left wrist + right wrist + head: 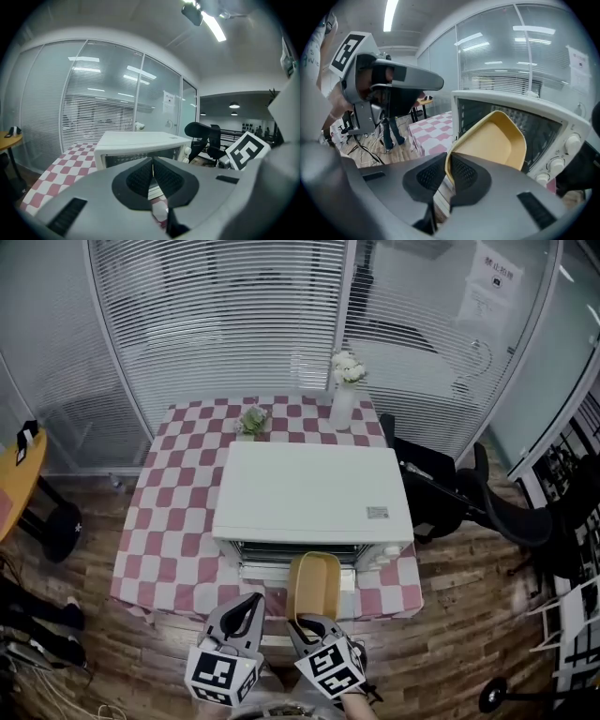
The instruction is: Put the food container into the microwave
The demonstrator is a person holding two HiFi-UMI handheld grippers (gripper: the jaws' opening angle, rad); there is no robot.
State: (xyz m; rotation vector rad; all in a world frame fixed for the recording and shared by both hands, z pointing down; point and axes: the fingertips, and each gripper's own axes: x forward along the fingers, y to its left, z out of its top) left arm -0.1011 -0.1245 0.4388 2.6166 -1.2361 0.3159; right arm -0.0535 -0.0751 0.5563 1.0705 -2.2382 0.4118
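A white microwave (pixel 309 491) stands on a table with a red-and-white checked cloth (pixel 169 521); its front door looks folded down. Just in front of the opening is a yellow food container (pixel 314 585), tilted with its far end raised. My right gripper (pixel 302 622) is shut on the container's near rim. In the right gripper view the container (pixel 492 143) rises from the right gripper (pixel 449 161) toward the dark cavity of the microwave (pixel 543 126). My left gripper (pixel 253 599) hangs beside it on the left, shut and empty; the left gripper view shows the left gripper (pixel 153 161) facing the microwave (pixel 140 145).
A vase of white flowers (pixel 344 385) and a small plant (pixel 251 420) stand behind the microwave. A black office chair (pixel 469 498) is right of the table, and a yellow round table (pixel 19 470) is at the left. A glass wall with blinds runs behind. A person's legs (pixel 391 129) show on the floor.
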